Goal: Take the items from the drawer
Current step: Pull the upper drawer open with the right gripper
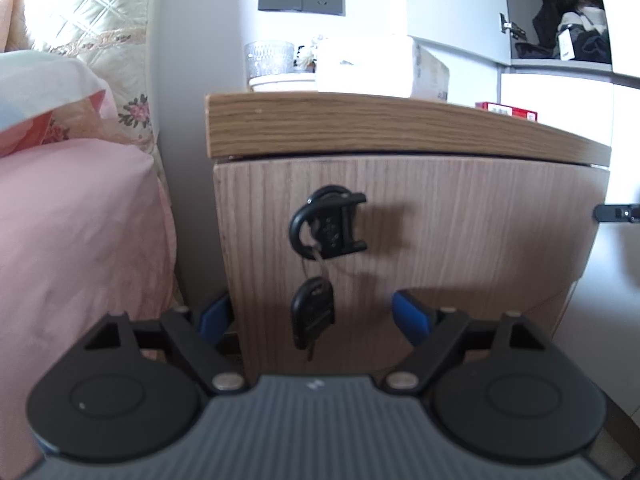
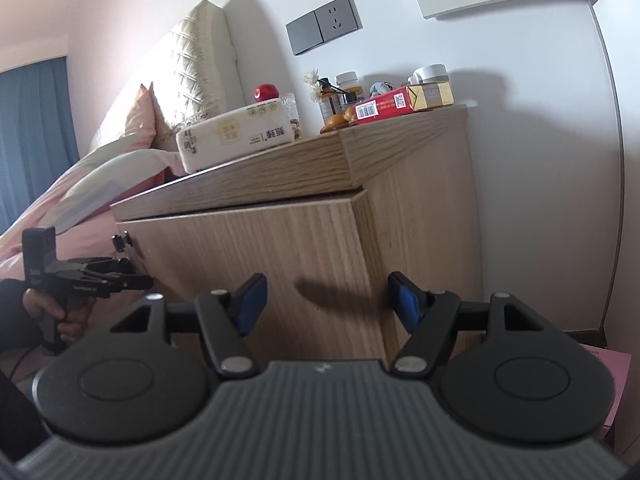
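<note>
Left gripper [image 1: 314, 316]: blue-padded fingers were spread wide, holding nothing, low in front of the drawer front [image 1: 460, 232].
Right gripper [image 2: 326, 300]: fingers likewise spread apart and empty, aimed at the nightstand's right front corner.
Drawer: shut, its pale wood front flush under the darker wooden top [image 1: 360, 124].
Handle [image 1: 332, 226]: a black fitting on the drawer front, left of centre, with a black-headed key [image 1: 312, 312] hanging below it.
Task's items: hidden behind the shut drawer.
On top: a tissue pack [image 2: 236, 136], a glass [image 1: 269, 60], a red box [image 2: 384, 108], small bottles [image 2: 340, 96].
Beside it: the pink bed [image 1: 76, 220], to the left.
</note>
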Available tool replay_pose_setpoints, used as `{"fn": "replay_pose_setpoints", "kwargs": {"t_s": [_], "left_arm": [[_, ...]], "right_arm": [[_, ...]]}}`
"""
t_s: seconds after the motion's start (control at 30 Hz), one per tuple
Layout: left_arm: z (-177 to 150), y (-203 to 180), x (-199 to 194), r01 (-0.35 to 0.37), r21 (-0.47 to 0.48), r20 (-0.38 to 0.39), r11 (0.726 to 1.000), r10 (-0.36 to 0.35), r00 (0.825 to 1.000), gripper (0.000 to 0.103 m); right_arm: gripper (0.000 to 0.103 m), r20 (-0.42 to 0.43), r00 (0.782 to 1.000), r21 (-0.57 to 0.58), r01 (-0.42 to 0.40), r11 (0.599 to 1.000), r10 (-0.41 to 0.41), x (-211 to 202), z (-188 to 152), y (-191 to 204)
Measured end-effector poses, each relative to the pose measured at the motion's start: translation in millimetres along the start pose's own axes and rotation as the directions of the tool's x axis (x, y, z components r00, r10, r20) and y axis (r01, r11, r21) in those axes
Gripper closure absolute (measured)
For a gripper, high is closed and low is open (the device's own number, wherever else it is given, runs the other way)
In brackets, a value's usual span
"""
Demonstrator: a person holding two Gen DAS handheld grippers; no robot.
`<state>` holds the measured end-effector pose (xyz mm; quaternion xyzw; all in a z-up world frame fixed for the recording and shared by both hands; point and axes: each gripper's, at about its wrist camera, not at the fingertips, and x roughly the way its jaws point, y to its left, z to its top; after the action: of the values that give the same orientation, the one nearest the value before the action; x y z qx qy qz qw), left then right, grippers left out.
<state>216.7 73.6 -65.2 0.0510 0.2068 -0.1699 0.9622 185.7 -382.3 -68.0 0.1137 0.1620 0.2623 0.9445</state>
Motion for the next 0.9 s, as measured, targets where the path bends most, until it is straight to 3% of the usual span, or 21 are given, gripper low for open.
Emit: {"fn": "replay_pose_setpoints", "kwargs": {"t_s": [0.47, 0.9], "left_arm": [[-6, -9, -25, -0.028, 0.019, 0.004, 0.999, 0.028, 1.0, 0.022], [-10, 3, -22, 0.016, 0.028, 0.008, 0.999, -0.016, 1.0, 0.022]], "right_arm": [[0.033, 0.002, 0.999, 0.011, -0.048, 0.999, 0.048, -15, -6, 2], [0.034, 0.028, 0.998, 0.027, -0.05, 0.998, 0.05, -20, -11, 2]]}}
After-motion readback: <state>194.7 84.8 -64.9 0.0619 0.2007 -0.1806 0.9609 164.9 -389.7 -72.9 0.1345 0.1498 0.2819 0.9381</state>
